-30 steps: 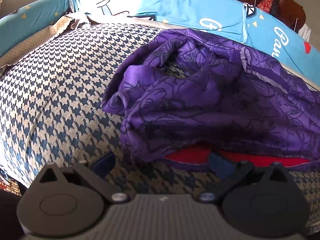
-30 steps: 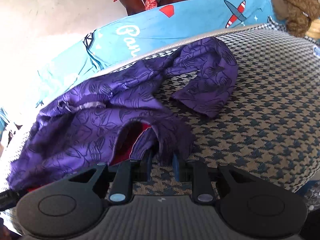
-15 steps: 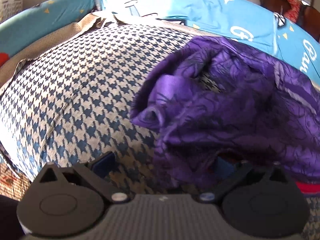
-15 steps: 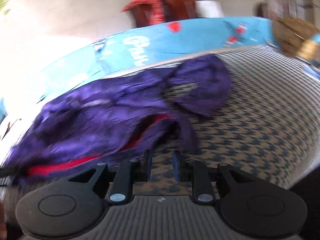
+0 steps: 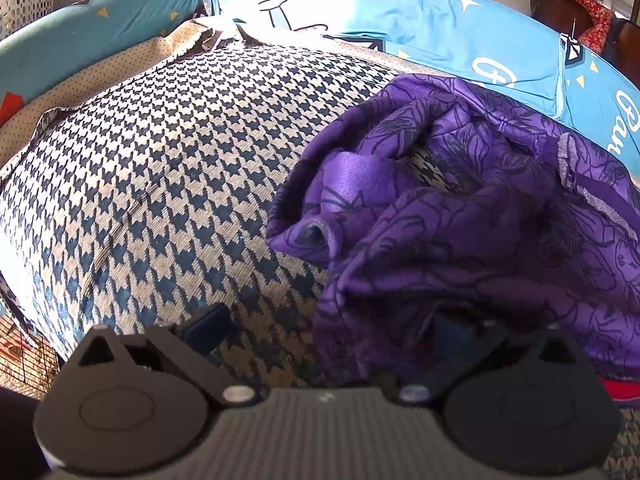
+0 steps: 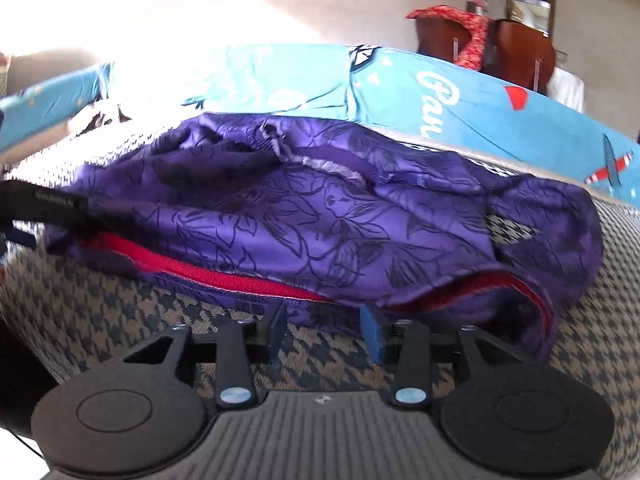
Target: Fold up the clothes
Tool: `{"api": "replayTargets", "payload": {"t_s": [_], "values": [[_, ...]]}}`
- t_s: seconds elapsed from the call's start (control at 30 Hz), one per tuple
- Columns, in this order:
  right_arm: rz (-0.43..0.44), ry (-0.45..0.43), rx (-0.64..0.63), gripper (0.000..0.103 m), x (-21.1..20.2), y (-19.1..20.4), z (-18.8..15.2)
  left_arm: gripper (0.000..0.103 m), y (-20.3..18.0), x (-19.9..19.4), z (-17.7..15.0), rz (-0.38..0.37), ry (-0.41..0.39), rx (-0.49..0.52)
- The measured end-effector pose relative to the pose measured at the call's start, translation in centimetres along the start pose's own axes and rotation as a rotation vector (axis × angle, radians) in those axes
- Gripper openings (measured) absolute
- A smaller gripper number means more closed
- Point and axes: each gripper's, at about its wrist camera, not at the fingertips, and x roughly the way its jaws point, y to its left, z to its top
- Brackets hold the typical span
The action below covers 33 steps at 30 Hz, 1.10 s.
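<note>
A crumpled purple garment (image 5: 460,216) with a dark floral print and red lining (image 6: 224,276) lies on the houndstooth-covered surface (image 5: 160,168). My left gripper (image 5: 328,332) is open wide at the garment's near left corner. Purple cloth drapes over its right finger, and its left finger (image 5: 206,324) rests bare on the cover. In the right wrist view the garment (image 6: 320,216) spreads across the middle. My right gripper (image 6: 324,332) is open just short of the red-lined hem, with nothing between its fingers. Part of the left gripper (image 6: 44,204) shows at the left edge.
A blue printed sheet (image 5: 460,32) runs along the far side of the surface. Wooden chairs draped with red cloth (image 6: 472,36) stand beyond it. A white perforated basket (image 5: 24,4) is at the far left. The houndstooth cover drops away at the near left edge.
My right gripper has let go of the hem, opened, and swung left along the garment. My left gripper has moved in so the garment's corner now covers its right finger.
</note>
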Motion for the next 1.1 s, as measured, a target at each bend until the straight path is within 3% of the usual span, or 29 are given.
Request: {"api": "replayTargets", "payload": {"t_s": [0.3,0.37,0.47,0.7,1.0,1.1], "values": [[-0.003,0.050,0.005,0.040,3.1,0.1,0.0,0.103,-0.1,0.2,-0.1,0.000,0.001,0.004],[-0.005,0.037,-0.005,0.020,3.2,0.3,-0.1,0.103,-0.1,0.2,-0.1,-0.006,0.000,0.002],[-0.006,0.029,-0.017,0.008,3.2,0.5,0.0,0.103,0.0,0.1,0.0,-0.015,0.000,-0.002],[0.052,0.013,-0.009,0.007,0.6,0.2,0.3,0.103,0.3,-0.3,0.0,-0.002,-0.008,-0.008],[0.180,0.003,0.083,0.006,-4.4,-1.9,-0.3,0.103,0.5,-3.3,0.6,0.067,-0.140,0.002],[0.169,0.047,0.074,0.006,-4.0,-2.1,-0.5,0.103,0.7,-3.7,0.7,0.065,-0.150,-0.001]]}}
